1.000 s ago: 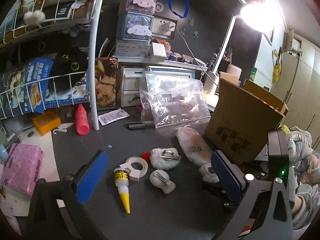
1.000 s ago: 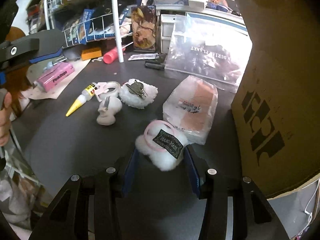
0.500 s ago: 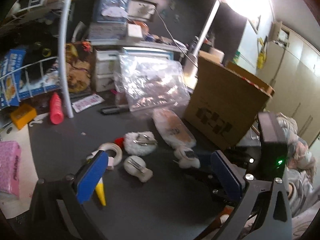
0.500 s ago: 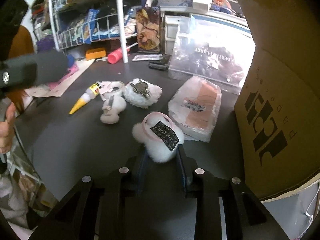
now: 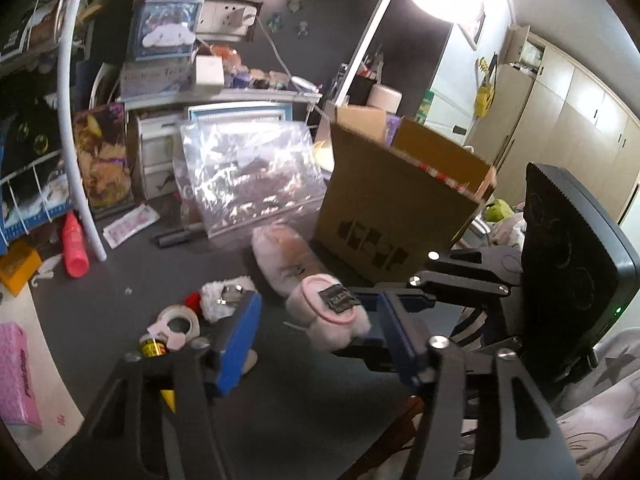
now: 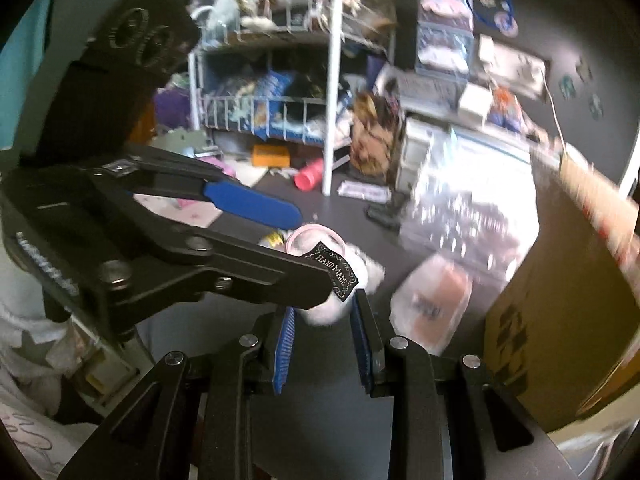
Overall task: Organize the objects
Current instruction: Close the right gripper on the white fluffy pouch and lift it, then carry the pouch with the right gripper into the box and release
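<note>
My right gripper [image 6: 324, 320] is shut on a white fluffy pouch with a pink ring and a black label [image 6: 334, 280], held above the dark desk. The pouch also shows in the left wrist view [image 5: 334, 312], between the blue pads of my open left gripper [image 5: 316, 332], which is empty. The left gripper crosses the right wrist view [image 6: 256, 204] just left of the pouch. On the desk lie a bagged pink item [image 5: 286, 254], a white fluffy keyring [image 5: 222, 298], a tape roll [image 5: 178, 324] and a glue tube [image 5: 154, 348].
An open cardboard box [image 5: 396, 208] stands right of the pouch. A clear plastic bag [image 5: 248, 180] leans behind. A white wire rack [image 6: 280, 92], a red bottle [image 5: 74, 246], an orange box [image 5: 16, 270] and a pink tissue pack [image 5: 16, 376] are at the left.
My right gripper closed on the fluffy pouch and lifted it off the desk. My left gripper swung right and closer, so the pouch now sits between its open pads.
</note>
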Action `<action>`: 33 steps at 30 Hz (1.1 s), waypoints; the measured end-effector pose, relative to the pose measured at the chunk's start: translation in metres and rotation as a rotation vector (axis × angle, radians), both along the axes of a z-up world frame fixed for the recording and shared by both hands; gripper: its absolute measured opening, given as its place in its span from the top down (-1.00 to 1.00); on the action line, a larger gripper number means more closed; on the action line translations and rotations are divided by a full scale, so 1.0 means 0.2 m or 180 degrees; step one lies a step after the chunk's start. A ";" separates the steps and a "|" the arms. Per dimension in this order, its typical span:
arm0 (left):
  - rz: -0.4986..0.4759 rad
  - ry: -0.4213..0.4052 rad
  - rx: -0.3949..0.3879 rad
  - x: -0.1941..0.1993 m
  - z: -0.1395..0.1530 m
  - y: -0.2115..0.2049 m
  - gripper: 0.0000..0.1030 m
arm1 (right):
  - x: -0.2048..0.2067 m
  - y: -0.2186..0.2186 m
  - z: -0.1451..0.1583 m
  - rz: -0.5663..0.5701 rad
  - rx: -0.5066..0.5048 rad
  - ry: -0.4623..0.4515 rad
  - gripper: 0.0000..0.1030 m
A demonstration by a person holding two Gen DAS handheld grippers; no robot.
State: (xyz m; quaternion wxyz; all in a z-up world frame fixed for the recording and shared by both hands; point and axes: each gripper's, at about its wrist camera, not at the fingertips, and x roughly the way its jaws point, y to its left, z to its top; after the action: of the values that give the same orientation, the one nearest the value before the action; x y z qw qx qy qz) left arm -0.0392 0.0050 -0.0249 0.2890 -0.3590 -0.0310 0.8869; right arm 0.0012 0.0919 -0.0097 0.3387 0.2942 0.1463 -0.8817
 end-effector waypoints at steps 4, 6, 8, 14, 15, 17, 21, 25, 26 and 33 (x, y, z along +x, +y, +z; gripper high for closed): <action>-0.0023 0.0065 -0.0005 -0.01 0.10 0.01 0.21 | 0.00 0.00 0.10 0.0112 0.0035 0.0147 0.56; -0.0049 0.0091 0.0021 -0.01 0.14 0.02 0.27 | 0.00 0.01 0.16 0.0148 0.0062 0.0238 0.56; -0.0077 0.0122 0.0048 -0.03 0.19 0.03 0.36 | 0.00 0.02 0.20 0.0167 0.0091 0.0299 0.56; -0.0147 0.0165 0.0066 -0.13 0.31 0.13 0.42 | -0.06 0.09 0.33 0.0147 0.0130 0.0367 0.56; -0.0167 0.0166 0.0063 -0.15 0.32 0.16 0.42 | -0.08 0.11 0.34 0.0124 0.0131 0.0366 0.56; -0.0222 0.0162 0.0054 -0.19 0.35 0.22 0.42 | -0.11 0.16 0.37 0.0072 0.0133 0.0356 0.56; -0.0340 0.0129 0.0005 -0.29 0.40 0.36 0.43 | -0.17 0.27 0.43 -0.0070 0.0146 0.0329 0.56; -0.0479 -0.0012 0.0009 -0.40 0.40 0.50 0.46 | -0.25 0.41 0.46 -0.0236 0.0126 0.0195 0.56; -0.0505 -0.0054 0.0000 -0.43 0.40 0.54 0.46 | -0.26 0.44 0.46 -0.0268 0.0131 0.0162 0.56; -0.0664 -0.0253 -0.0059 -0.56 0.37 0.73 0.46 | -0.37 0.63 0.45 -0.0512 0.0183 -0.0084 0.56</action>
State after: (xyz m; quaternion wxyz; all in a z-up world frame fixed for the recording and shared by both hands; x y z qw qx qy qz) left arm -0.1512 0.1515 0.0499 0.3749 -0.3978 0.0034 0.8374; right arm -0.0729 0.2188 0.0797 0.2600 0.3261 0.1430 -0.8975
